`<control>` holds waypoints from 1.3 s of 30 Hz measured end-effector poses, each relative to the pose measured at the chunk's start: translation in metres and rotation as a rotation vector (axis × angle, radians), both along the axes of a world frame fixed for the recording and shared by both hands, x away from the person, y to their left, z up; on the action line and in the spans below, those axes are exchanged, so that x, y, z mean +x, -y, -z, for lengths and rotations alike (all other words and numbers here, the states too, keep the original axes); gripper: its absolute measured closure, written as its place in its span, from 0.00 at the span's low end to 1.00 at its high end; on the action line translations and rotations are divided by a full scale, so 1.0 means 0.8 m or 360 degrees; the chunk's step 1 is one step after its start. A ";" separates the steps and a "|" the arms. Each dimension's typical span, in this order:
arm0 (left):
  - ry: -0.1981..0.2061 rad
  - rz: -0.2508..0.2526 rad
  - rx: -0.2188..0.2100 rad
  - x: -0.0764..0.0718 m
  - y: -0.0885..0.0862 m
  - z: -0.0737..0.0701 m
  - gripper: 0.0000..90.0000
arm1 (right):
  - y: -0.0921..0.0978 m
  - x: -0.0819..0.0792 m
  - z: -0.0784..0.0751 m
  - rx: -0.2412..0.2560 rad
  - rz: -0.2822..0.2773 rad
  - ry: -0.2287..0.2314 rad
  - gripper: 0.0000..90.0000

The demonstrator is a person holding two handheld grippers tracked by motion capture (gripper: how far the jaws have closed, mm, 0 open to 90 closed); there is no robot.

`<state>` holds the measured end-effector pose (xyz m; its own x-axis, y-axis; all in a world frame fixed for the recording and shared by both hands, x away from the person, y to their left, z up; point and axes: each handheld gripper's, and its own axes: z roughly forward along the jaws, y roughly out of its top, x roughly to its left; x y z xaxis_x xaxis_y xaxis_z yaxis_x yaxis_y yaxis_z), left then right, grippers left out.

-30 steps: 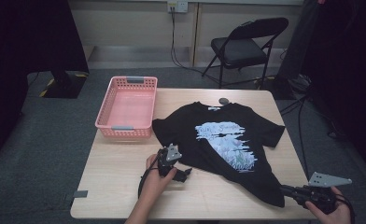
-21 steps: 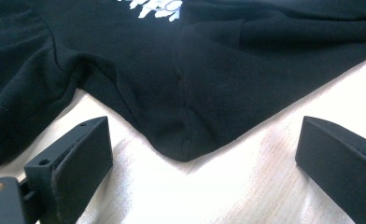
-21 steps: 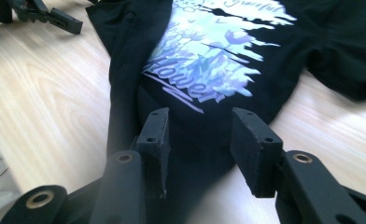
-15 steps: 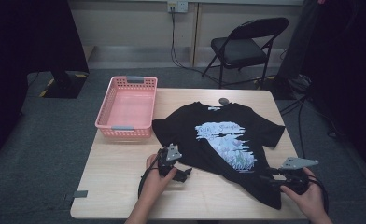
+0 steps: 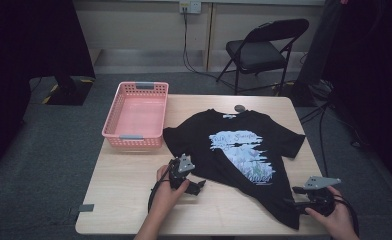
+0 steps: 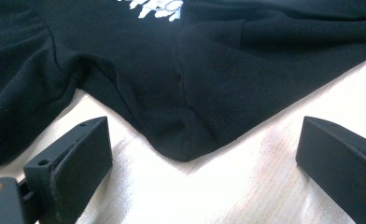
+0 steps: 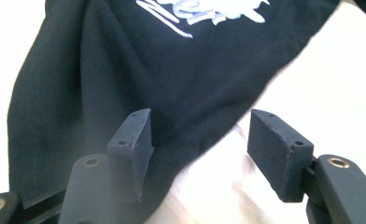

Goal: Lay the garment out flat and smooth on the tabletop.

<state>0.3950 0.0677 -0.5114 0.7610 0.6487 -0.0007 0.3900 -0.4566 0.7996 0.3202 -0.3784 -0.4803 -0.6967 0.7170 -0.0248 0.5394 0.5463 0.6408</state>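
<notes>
While both grippers sit low at the near edge of the table [image 5: 134, 210], I see the black T-shirt [image 5: 234, 150] spread flat across the right half of the top, collar toward the far edge and printed front facing up. Its hem runs along the near side, slanting toward the near right corner.

My left gripper [image 5: 196, 186] rests on the wood just beside the shirt's near left hem corner. In the left gripper view its fingers [image 6: 73, 163] are spread wide, and the pointed corner of the T-shirt [image 6: 186, 93] lies on the table between them, touching neither pad. Bare wood shows on both sides of that corner.

My right gripper [image 5: 295, 196] is at the near right corner of the table, over the lower right end of the hem. In the right gripper view its fingers [image 7: 274, 144] are also apart. The dark cloth [image 7: 139, 70] reaches in under the left finger, while the right finger stands over bare wood just past the hem's edge. Nothing is pinched yet on either side.

A pink basket [image 5: 115, 131] stands at the far left corner of the table, just beside the shirt's left sleeve. A folding chair [image 5: 264, 47] stands on the floor beyond the far edge.
</notes>
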 end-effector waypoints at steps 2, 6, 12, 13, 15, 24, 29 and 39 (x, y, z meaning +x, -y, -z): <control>0.0000 0.0001 0.0001 0.000 0.000 0.000 0.03 | 0.004 -0.003 0.000 0.0008 -0.0002 -0.0001 0.44; 0.0000 0.0001 0.0001 0.000 0.000 0.000 0.03 | 0.007 -0.005 0.000 0.0016 0.0007 -0.0011 0.39; 0.0000 0.0000 0.0000 0.000 0.000 0.000 0.03 | 0.010 0.011 -0.013 0.0142 0.0064 0.0053 0.17; 0.0000 0.0000 0.0000 0.000 0.000 0.000 0.03 | 0.011 0.017 -0.016 0.0175 0.0073 0.0065 0.14; 0.0001 0.0001 0.0000 0.000 0.000 0.000 0.03 | 0.011 0.031 -0.020 0.0208 0.0093 0.0055 0.14; 0.0000 0.0000 0.0000 0.000 0.000 0.000 0.03 | 0.003 0.091 -0.002 0.0232 0.0239 0.0022 0.14; 0.0000 0.0000 0.0000 0.000 0.000 0.000 0.03 | -0.004 0.104 0.009 0.0178 0.0232 0.0049 0.14; 0.0000 0.0000 0.0000 0.000 0.000 0.000 0.03 | -0.004 0.109 0.021 0.0153 0.0234 0.0105 0.12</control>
<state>0.3950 0.0677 -0.5114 0.7610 0.6487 -0.0010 0.3901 -0.4565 0.7997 0.4071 -0.3750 -0.4972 -0.5833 0.8122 0.0068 0.5640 0.3990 0.7229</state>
